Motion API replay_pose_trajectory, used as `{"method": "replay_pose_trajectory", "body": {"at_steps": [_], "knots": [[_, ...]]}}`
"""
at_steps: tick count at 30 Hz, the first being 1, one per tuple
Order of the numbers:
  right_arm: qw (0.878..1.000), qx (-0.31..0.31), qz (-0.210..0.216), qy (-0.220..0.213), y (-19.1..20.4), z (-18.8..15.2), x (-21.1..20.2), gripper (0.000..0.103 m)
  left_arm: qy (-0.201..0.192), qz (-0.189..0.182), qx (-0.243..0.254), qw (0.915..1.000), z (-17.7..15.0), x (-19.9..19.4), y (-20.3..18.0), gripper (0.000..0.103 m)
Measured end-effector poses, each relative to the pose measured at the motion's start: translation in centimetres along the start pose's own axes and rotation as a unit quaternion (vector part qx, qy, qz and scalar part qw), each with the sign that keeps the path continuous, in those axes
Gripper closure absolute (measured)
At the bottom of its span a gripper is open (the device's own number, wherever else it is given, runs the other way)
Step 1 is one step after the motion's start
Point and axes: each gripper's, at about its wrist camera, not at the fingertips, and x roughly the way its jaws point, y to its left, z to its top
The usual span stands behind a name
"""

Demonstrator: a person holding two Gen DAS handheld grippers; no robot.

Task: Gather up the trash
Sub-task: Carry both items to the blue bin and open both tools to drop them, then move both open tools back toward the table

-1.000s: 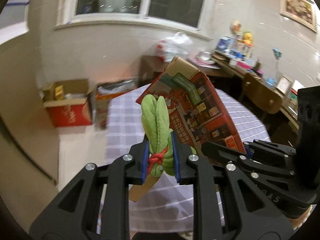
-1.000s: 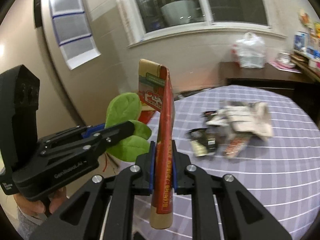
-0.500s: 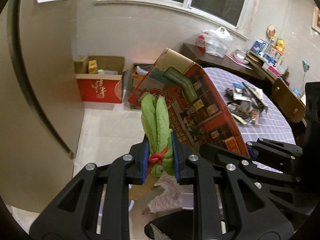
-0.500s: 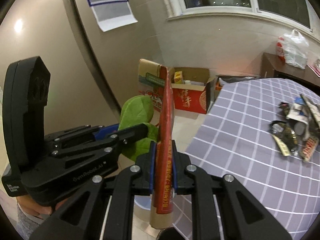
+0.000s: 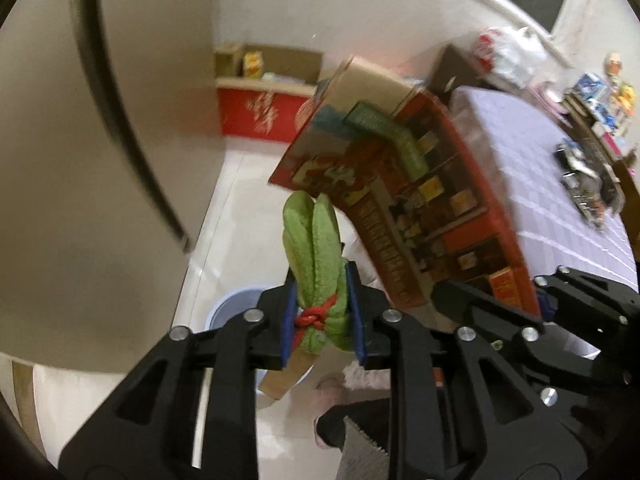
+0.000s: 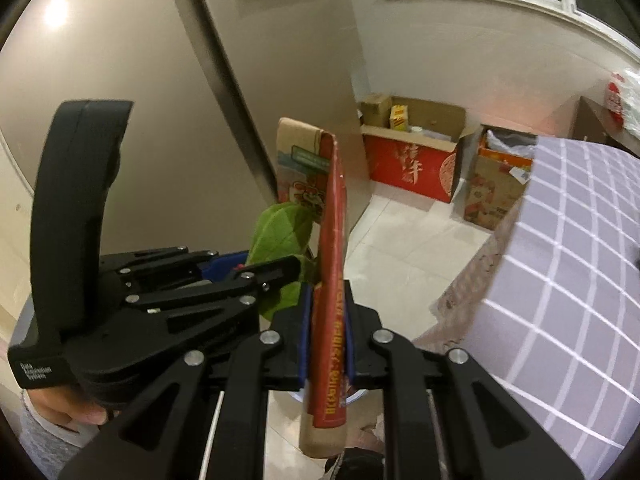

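Below both tongs, on the floor, sits a pale blue bin (image 5: 224, 312), and directly over it the left tongs (image 5: 322, 316) clamp a green leaf bundle (image 5: 316, 248) while the right tongs (image 6: 325, 332) pinch a flattened red box (image 6: 330, 280) upright, tabletop (image 6: 580, 280) beyond to the right.

Left claw (image 5: 322, 318) clamps leaf bundle (image 5: 314, 256). Right claw (image 6: 325, 330) clamps flattened carton (image 6: 330, 240), just right of bundle. Bin (image 5: 230, 308) on floor (image 5: 240, 208) below both claws, partly hidden. Bench (image 6: 580, 280) to right, litter pile (image 5: 588, 184) on its far part. Open boxes (image 6: 416, 160) on floor by far wall, beyond bench edge.
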Motion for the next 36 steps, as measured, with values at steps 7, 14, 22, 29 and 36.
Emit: {"method": "replay_pose_trajectory", "body": {"at_steps": [7,14,22,29,36], "knots": [[1.000,-0.005,-0.002,0.020,0.3,0.0,3.2,0.089,0.019,0.046,-0.032,0.9983,-0.4,1.4,2.9,0.047],[0.999,-0.003,0.016,0.029,0.8,0.1,5.2,0.088,0.004,0.075,-0.031,0.9967,-0.4,0.3,3.8,0.046],[0.999,-0.005,0.046,0.012,1.8,1.5,6.9,0.067,-0.024,0.141,-0.061,0.9878,0.1,-1.9,6.2,0.044],[1.000,-0.010,0.009,-0.028,1.5,1.5,2.4,0.057,-0.062,0.132,-0.042,0.9884,0.8,-5.0,3.5,0.040],[0.994,0.026,-0.053,-0.089,-4.3,0.2,-7.6,0.049,-0.124,0.064,0.035,0.9897,3.0,-8.2,-6.5,0.032]]}}
